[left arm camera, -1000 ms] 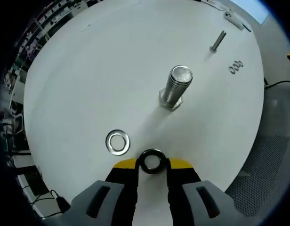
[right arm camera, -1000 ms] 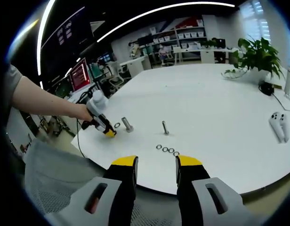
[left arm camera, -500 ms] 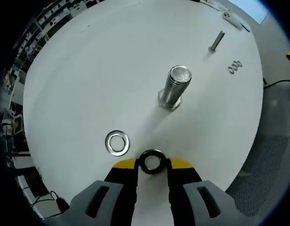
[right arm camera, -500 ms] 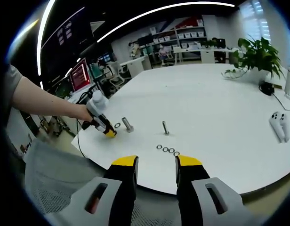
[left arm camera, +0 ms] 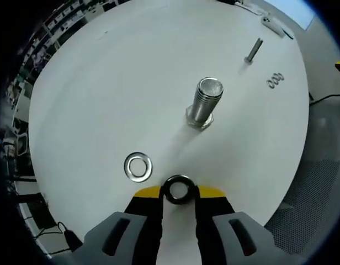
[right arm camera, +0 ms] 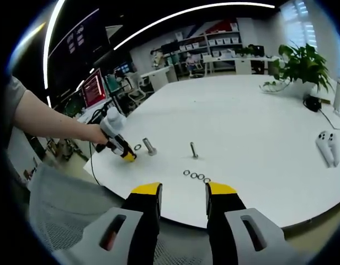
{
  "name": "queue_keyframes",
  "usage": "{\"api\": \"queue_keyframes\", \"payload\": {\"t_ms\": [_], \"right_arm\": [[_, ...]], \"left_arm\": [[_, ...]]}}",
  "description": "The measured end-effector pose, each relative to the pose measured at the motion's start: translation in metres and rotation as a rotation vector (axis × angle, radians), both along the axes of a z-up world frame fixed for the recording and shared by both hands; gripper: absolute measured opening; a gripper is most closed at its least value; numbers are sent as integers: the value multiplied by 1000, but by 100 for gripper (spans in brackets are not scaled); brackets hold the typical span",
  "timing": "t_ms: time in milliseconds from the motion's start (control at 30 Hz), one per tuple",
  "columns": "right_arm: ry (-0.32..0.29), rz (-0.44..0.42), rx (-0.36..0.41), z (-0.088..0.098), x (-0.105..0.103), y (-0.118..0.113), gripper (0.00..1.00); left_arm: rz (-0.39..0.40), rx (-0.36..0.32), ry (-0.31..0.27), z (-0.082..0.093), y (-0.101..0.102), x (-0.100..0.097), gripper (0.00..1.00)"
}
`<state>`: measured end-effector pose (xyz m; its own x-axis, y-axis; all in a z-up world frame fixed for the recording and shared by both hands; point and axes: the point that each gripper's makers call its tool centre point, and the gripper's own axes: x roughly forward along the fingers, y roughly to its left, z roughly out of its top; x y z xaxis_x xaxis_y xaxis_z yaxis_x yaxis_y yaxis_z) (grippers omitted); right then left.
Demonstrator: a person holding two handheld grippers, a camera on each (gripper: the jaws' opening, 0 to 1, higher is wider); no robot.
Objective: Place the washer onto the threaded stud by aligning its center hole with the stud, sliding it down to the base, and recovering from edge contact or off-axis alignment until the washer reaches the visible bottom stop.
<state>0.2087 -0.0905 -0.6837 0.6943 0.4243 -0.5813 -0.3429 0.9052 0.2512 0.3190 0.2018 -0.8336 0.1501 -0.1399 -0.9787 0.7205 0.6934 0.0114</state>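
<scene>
1. White and round, the bench (left arm camera: 104, 88) stands in an open office with shelves, monitors and a potted plant (right arm camera: 302, 69) behind it.
2. The left gripper (left arm camera: 178, 193) has its jaws closed on a dark washer (left arm camera: 178, 189), held flat at the yellow tips with its hole facing up and open to view.
3. The threaded stud (left arm camera: 204, 102) stands upright on its hex base, ahead of the held washer and well apart from it. A second, bright washer (left arm camera: 138, 166) lies flat on the bench just left of the jaws.
4. The right gripper (right arm camera: 182, 194) hangs off the bench edge, jaws parted and holding nothing; three small rings (right arm camera: 195, 176) and a smaller bolt (right arm camera: 194, 149) lie beyond it.
5. To do this step well, I would carry the washer level above the stud top, centre the hole on the axis, then lower it. If an edge catches the threads, lift slightly and re-centre instead of pushing.
</scene>
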Motion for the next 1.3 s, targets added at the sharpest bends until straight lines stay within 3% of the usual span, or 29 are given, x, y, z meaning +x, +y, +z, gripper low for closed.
{"api": "queue_keyframes", "payload": {"t_ms": [700, 1300], "right_arm": [[4, 4, 0, 0, 0, 0, 34], [8, 7, 0, -1, 0, 1, 34]], "left_arm": [[-17, -52, -28, 15, -8, 6, 18], [-83, -147, -114, 66, -41, 26, 18]]}}
